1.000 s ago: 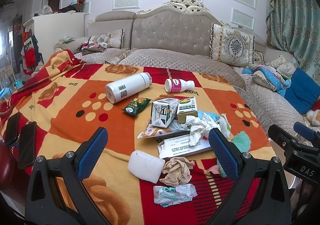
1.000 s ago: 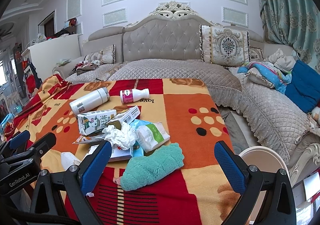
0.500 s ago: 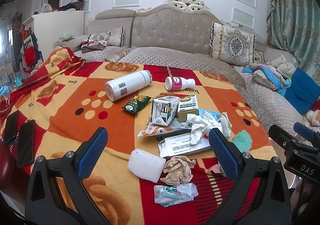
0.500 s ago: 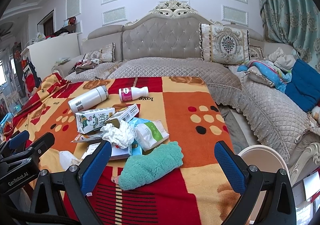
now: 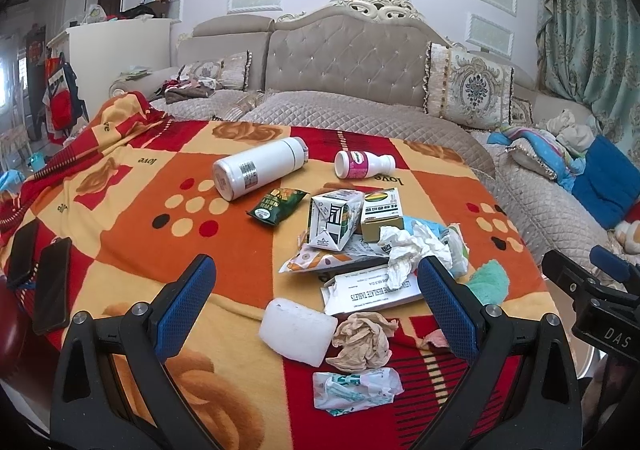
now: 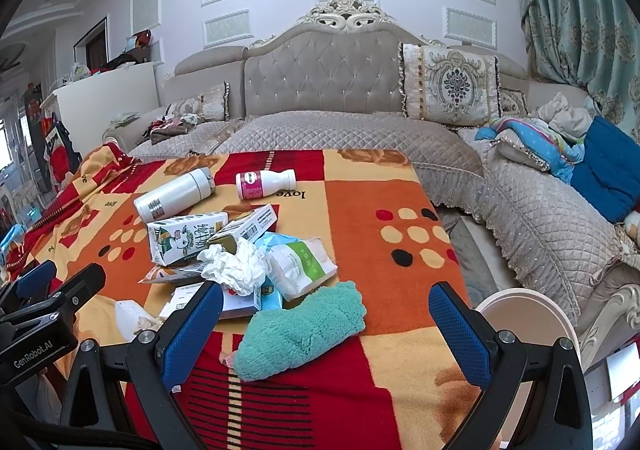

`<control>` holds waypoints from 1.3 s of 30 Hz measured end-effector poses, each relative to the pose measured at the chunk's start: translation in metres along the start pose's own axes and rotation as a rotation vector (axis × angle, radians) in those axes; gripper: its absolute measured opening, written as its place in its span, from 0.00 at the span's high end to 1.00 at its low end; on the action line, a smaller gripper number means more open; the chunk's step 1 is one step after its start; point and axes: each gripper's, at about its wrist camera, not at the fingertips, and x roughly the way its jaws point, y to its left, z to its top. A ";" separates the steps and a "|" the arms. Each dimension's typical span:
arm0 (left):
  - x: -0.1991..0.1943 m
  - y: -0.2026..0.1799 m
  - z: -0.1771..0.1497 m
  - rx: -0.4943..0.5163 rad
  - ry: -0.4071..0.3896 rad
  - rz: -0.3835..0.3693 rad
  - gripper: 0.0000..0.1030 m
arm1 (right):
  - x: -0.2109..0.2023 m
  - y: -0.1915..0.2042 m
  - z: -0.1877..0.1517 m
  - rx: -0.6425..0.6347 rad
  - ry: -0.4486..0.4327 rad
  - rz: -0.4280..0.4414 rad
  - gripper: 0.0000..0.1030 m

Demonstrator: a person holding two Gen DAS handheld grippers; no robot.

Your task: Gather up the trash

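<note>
The left gripper (image 5: pixel 316 292) hangs over the near edge of the red, orange and yellow patterned blanket (image 5: pixel 132 210), jaws spread wide and empty; between them lie a white foam block (image 5: pixel 297 326), a crumpled beige tissue (image 5: pixel 362 340) and, nearest the edge, a crumpled white-and-green plastic wrapper (image 5: pixel 356 390). The right gripper (image 6: pixel 326 324) also has its jaws wide apart holding nothing, with a rolled teal fluffy cloth (image 6: pixel 304 330) lying between them near the blanket's near edge. Just beyond sits the heap of trash: a flat white printed tablet box (image 5: pixel 372 290), a crumpled white tissue (image 6: pixel 234 268), a white-and-green soft packet (image 6: pixel 300 264), a white-and-green milk carton (image 6: pixel 186 236) and a green-and-white small box (image 5: pixel 380 210). A dark green snack wrapper (image 5: pixel 278 205) lies left of the carton. Farther toward the middle lie a white cylindrical flask (image 5: pixel 258 172) and a small white bottle with a pink label (image 5: pixel 362 164), both on their sides. Two dark phones (image 5: pixel 52 286) rest at the blanket's left edge.
</note>
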 end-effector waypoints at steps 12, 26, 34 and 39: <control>0.011 0.011 0.004 -0.012 0.044 -0.007 0.02 | 0.014 -0.002 -0.002 -0.004 0.043 0.009 0.01; 0.020 0.017 -0.011 0.087 0.178 -0.142 0.02 | 0.041 -0.008 -0.006 0.004 0.122 0.137 0.01; 0.041 -0.003 -0.020 0.161 0.277 -0.210 0.28 | 0.071 0.022 0.015 -0.056 0.183 0.296 0.21; 0.049 -0.011 -0.022 0.204 0.290 -0.226 0.28 | 0.101 0.051 0.023 -0.111 0.255 0.371 0.36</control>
